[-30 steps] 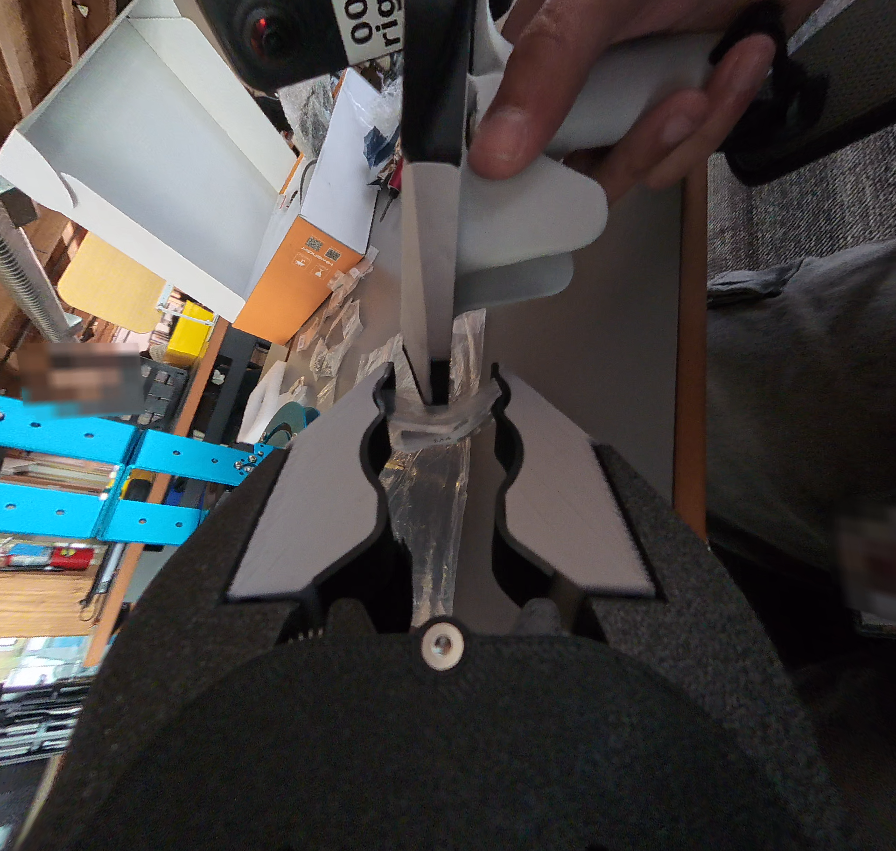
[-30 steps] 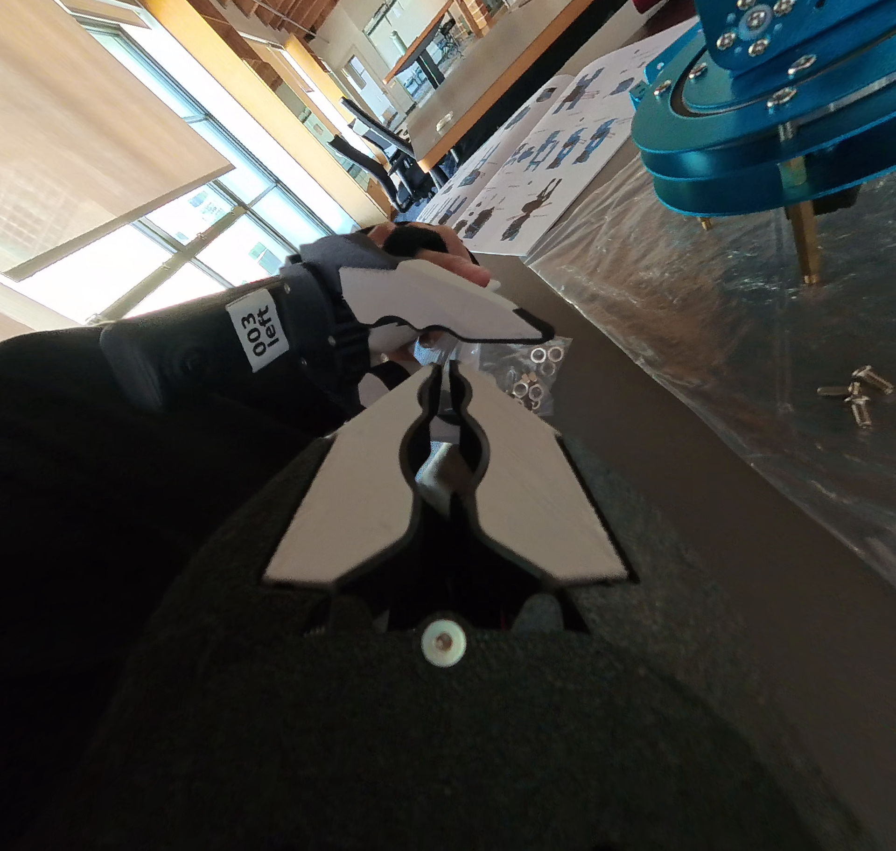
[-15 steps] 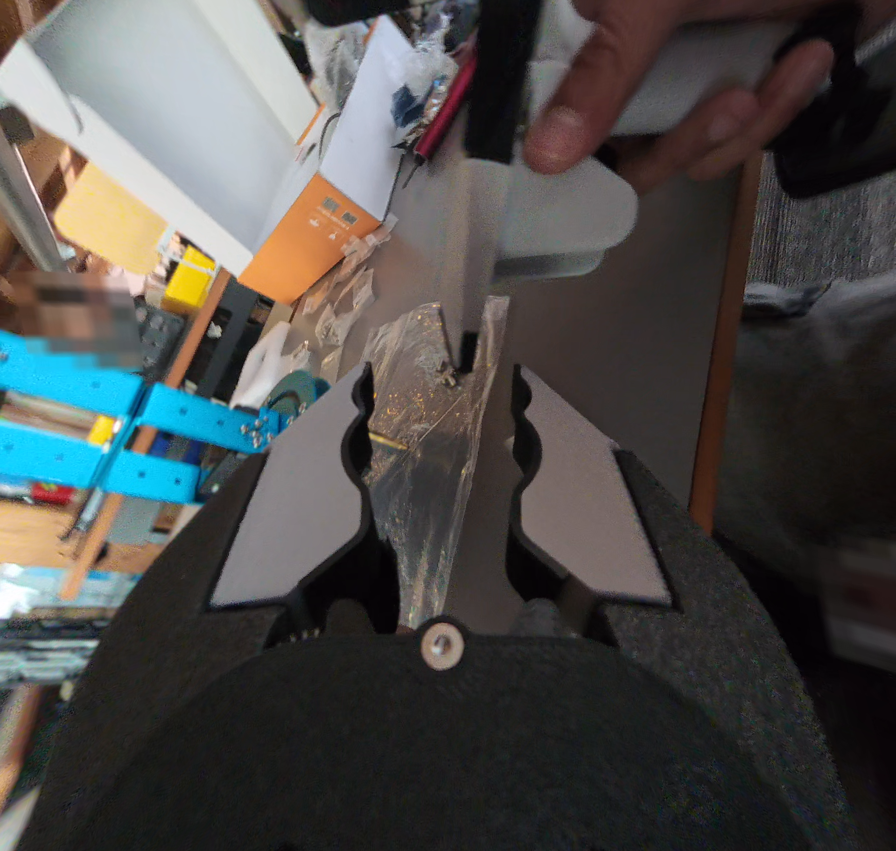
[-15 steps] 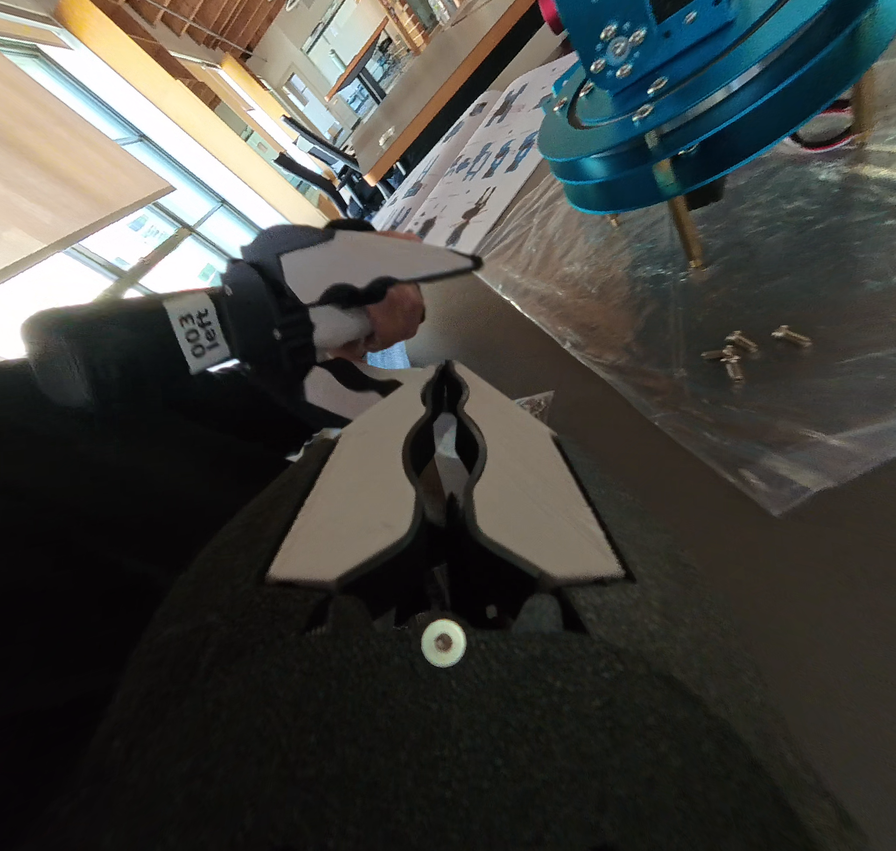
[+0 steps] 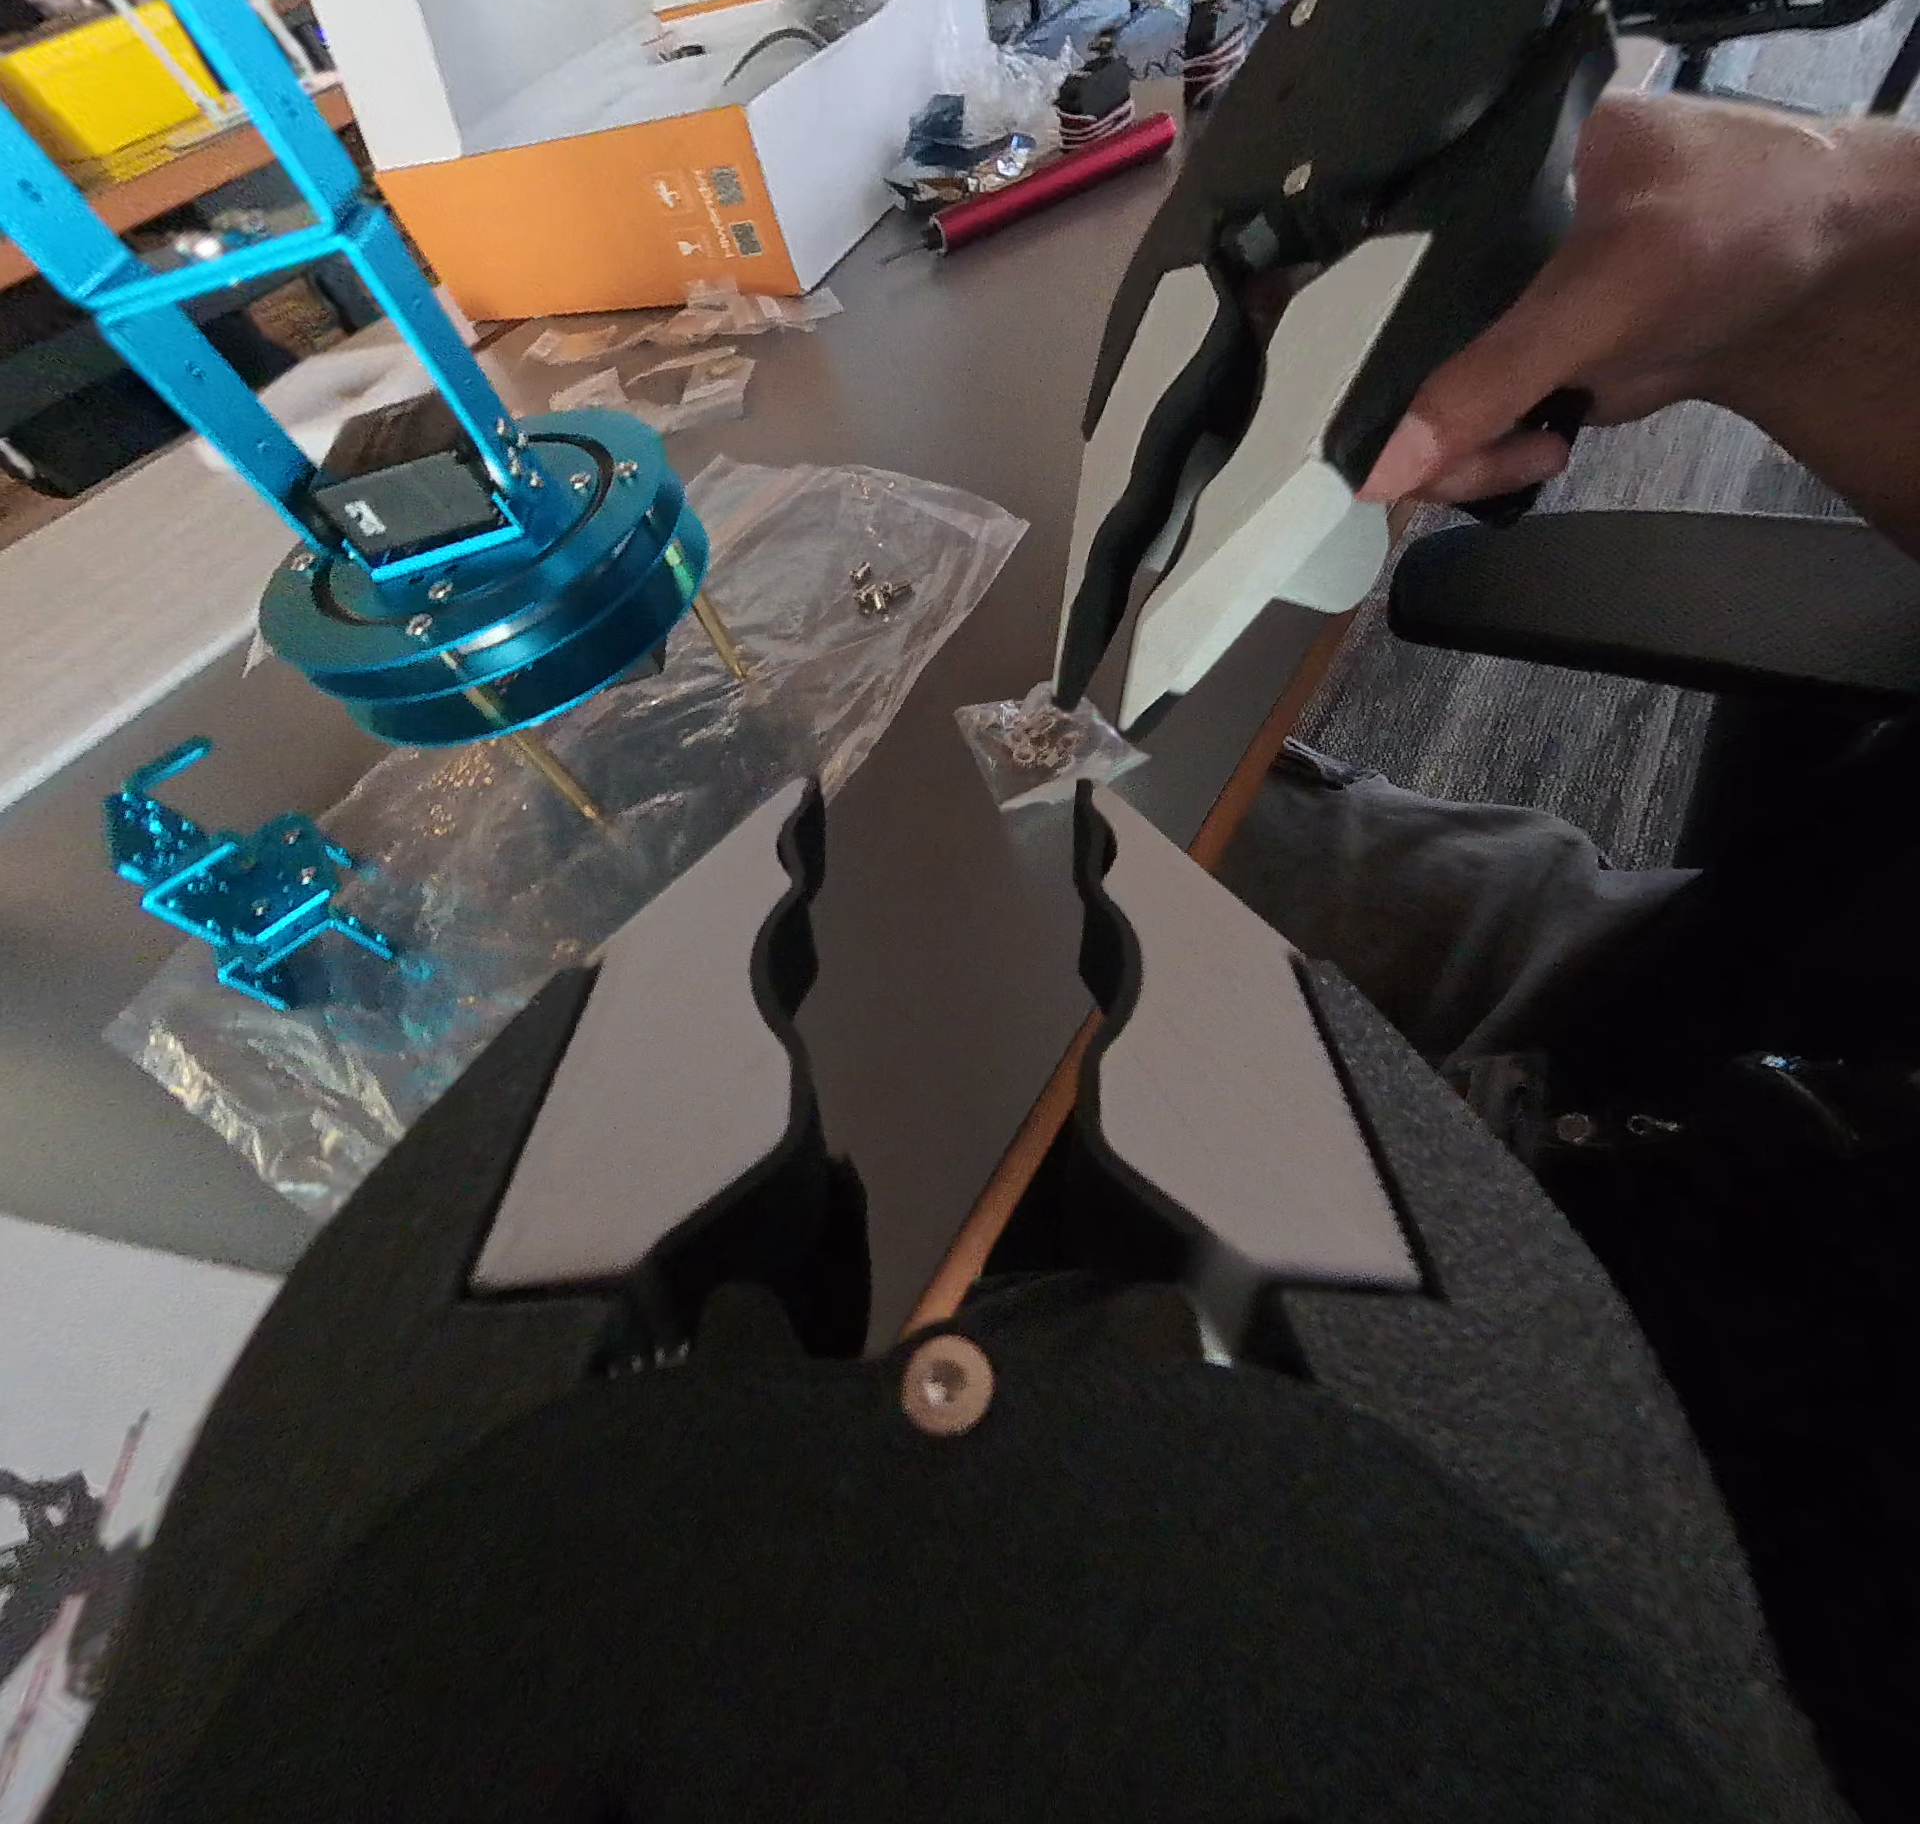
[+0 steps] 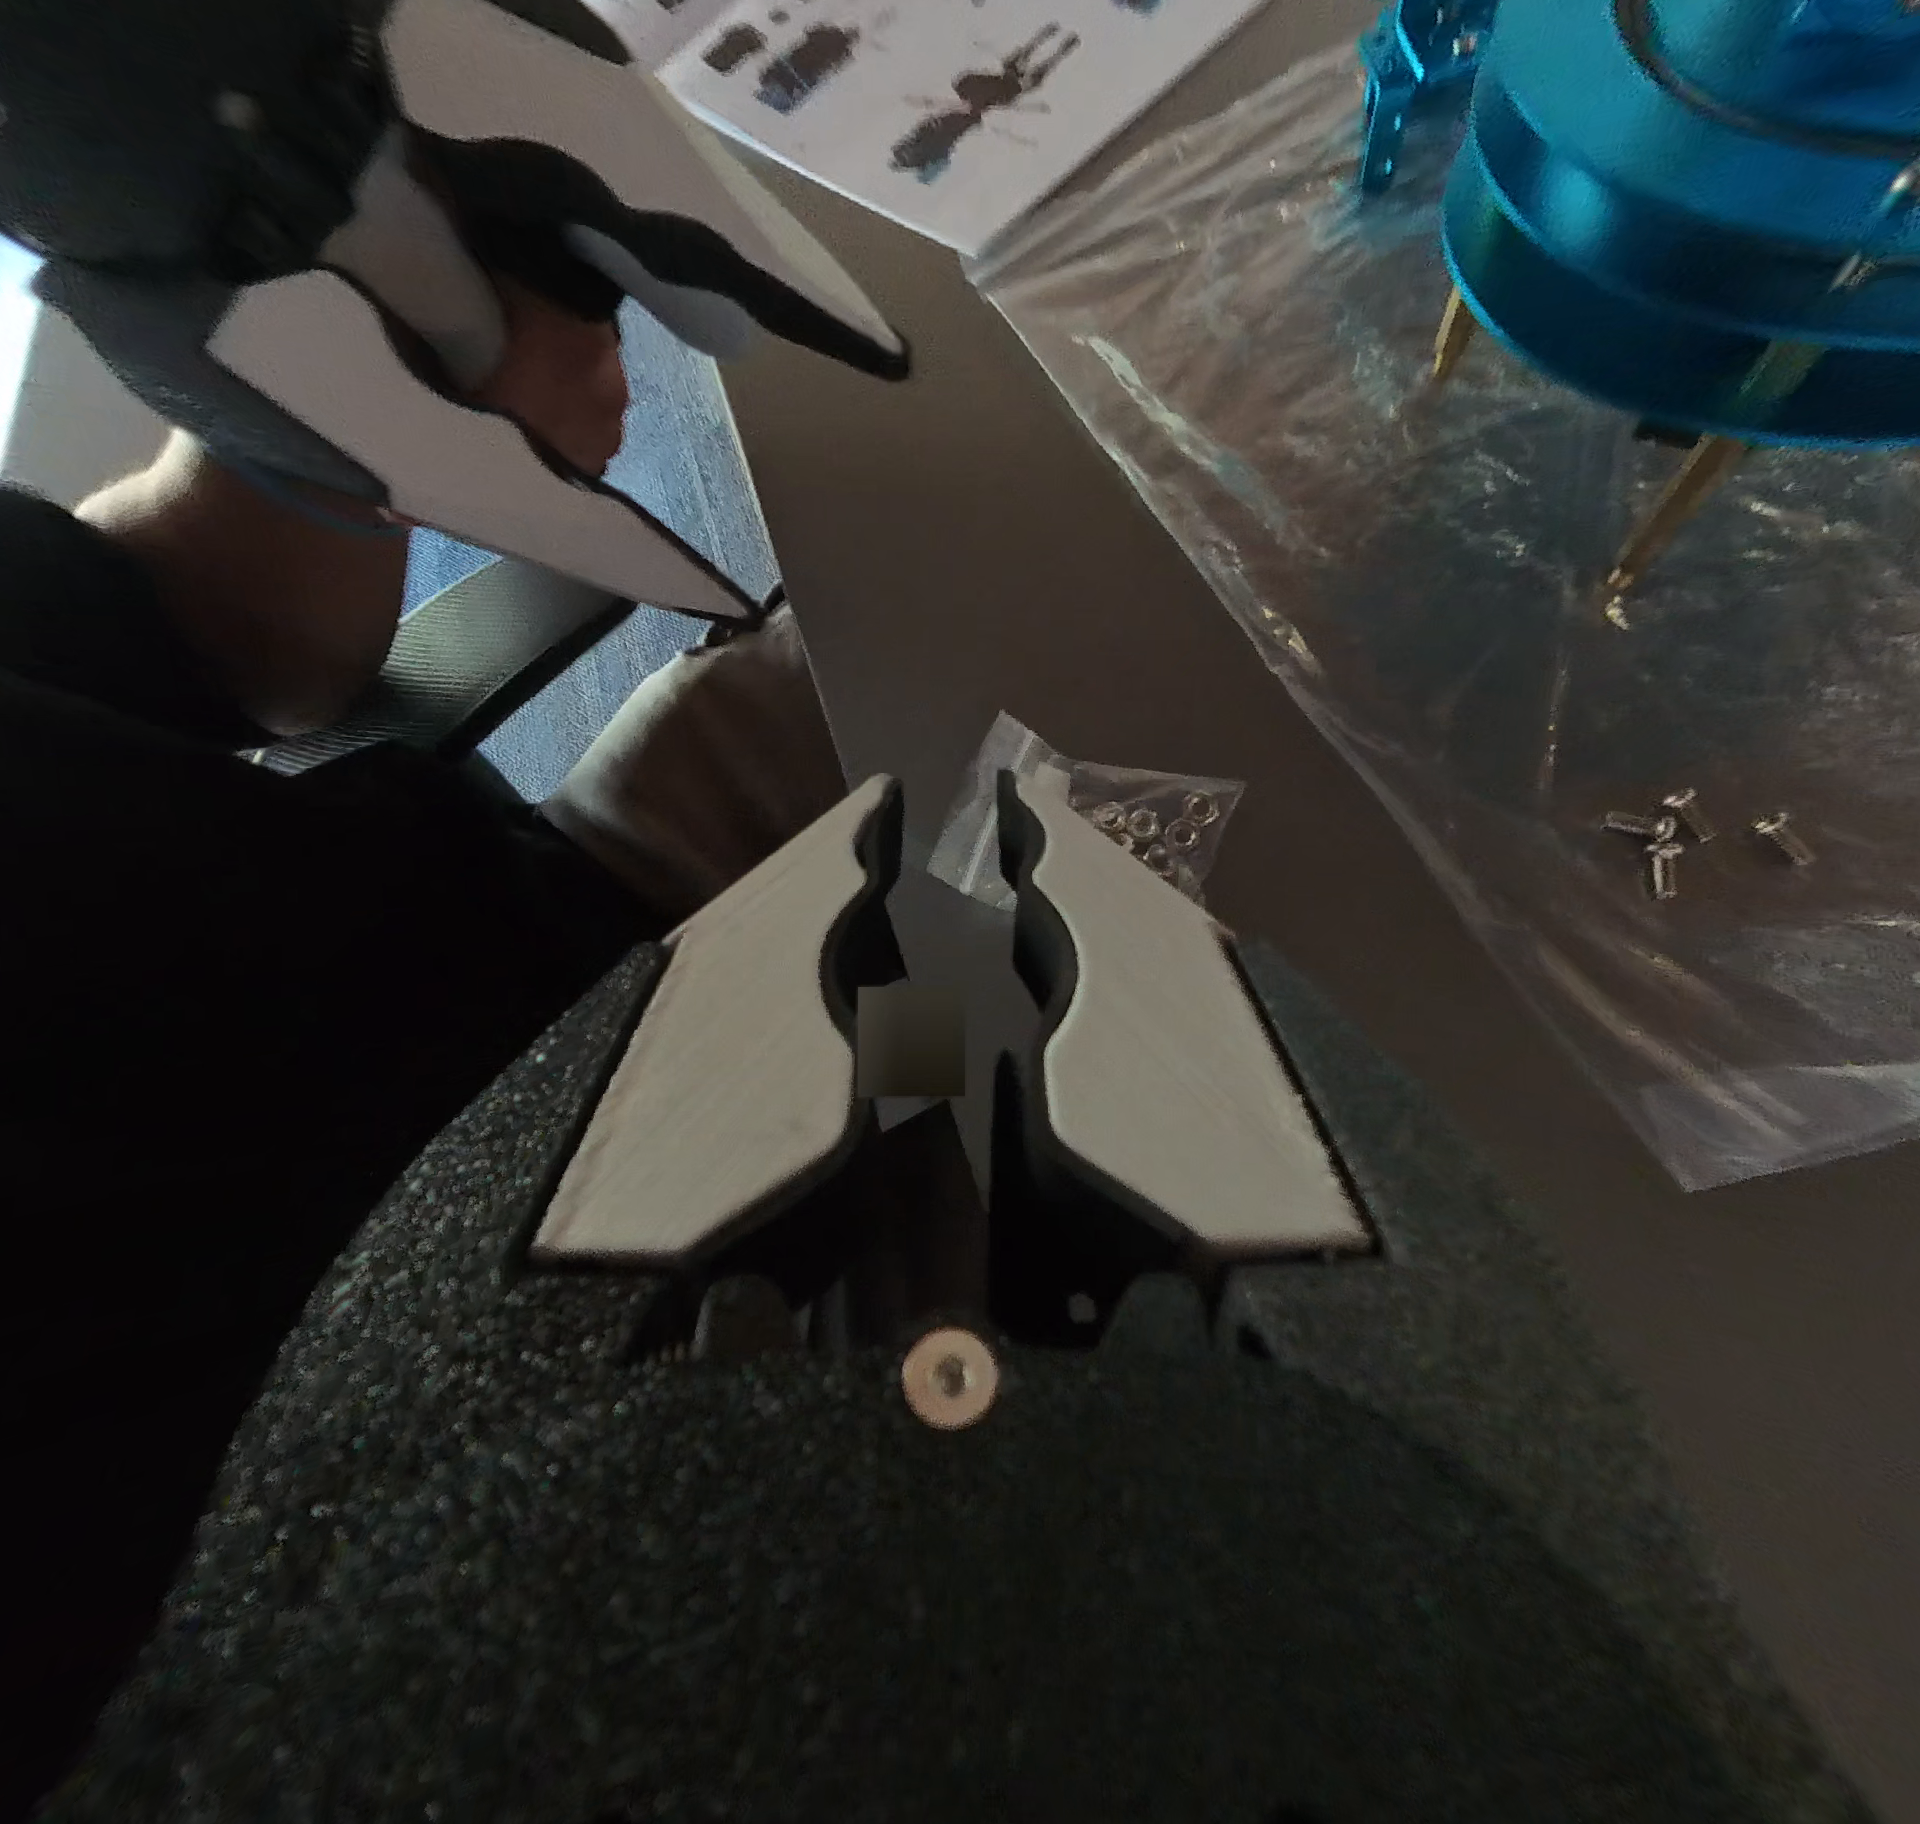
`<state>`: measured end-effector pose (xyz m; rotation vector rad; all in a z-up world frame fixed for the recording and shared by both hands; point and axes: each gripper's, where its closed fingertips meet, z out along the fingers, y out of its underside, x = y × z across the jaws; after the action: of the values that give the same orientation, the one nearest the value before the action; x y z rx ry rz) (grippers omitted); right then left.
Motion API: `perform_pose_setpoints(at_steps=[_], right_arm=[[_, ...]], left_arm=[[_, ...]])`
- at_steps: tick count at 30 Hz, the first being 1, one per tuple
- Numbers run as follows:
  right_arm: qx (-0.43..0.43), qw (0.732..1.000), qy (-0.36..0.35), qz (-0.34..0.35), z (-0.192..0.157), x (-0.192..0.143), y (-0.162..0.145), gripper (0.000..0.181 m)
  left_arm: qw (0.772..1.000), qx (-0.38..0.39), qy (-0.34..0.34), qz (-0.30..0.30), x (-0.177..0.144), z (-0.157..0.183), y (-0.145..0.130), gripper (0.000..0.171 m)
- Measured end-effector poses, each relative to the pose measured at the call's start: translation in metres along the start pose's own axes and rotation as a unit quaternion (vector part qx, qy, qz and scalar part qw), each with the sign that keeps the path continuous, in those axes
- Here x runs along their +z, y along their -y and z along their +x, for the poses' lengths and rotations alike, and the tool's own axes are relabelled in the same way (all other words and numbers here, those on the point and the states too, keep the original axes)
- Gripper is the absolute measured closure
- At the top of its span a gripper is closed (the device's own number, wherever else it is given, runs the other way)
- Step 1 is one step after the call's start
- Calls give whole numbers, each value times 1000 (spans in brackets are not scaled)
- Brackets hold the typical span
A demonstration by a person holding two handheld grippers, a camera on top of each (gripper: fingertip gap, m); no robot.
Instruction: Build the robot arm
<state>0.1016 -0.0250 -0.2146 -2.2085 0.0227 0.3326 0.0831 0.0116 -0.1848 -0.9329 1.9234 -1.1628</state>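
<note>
A small clear bag of metal nuts [image 5: 1039, 748] lies on the dark table near its front edge. My right gripper [image 6: 945, 787] stands just over it, jaws a little apart, with one fingertip [image 6: 1003, 787] at the bag [image 6: 1153, 829]; it grips nothing. In the left wrist view the right gripper [image 5: 1103, 714] points down onto the bag, held by a hand. My left gripper [image 5: 948, 798] is open and empty, just short of the bag. It also shows in the right wrist view [image 6: 821, 486], wide open above the table edge.
A blue round base on brass legs [image 5: 488, 590] stands on a clear plastic sheet [image 5: 831, 527] with loose screws [image 5: 881, 595]. A blue bracket [image 5: 249, 901] lies left. An orange and white box [image 5: 623, 205] and a red tube [image 5: 1049, 179] sit behind. A printed sheet [image 6: 935, 60] lies nearby. Across from one pair of fingers to the other is roughly 6 centimeters.
Both grippers held the bag in the air. The left one opened and drew back. The right one brought the bag down onto the table and opened.
</note>
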Motion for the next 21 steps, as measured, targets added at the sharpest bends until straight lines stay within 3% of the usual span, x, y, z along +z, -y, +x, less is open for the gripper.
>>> perform_pose_setpoints(at_steps=[6, 12, 21], right_arm=[[38, 999, -9, -30, 7, 13, -5, 168], [23, 997, -36, -65, 10, 19, -14, 174], [46, 997, -24, -61, 11, 19, -12, 176]], left_arm=[[1000, -19, 4, 14, -8, 5, -7, 126], [1000, -24, 0, 15, -10, 5, -12, 126], [1000, -24, -3, 18, -13, 4, -14, 127]])
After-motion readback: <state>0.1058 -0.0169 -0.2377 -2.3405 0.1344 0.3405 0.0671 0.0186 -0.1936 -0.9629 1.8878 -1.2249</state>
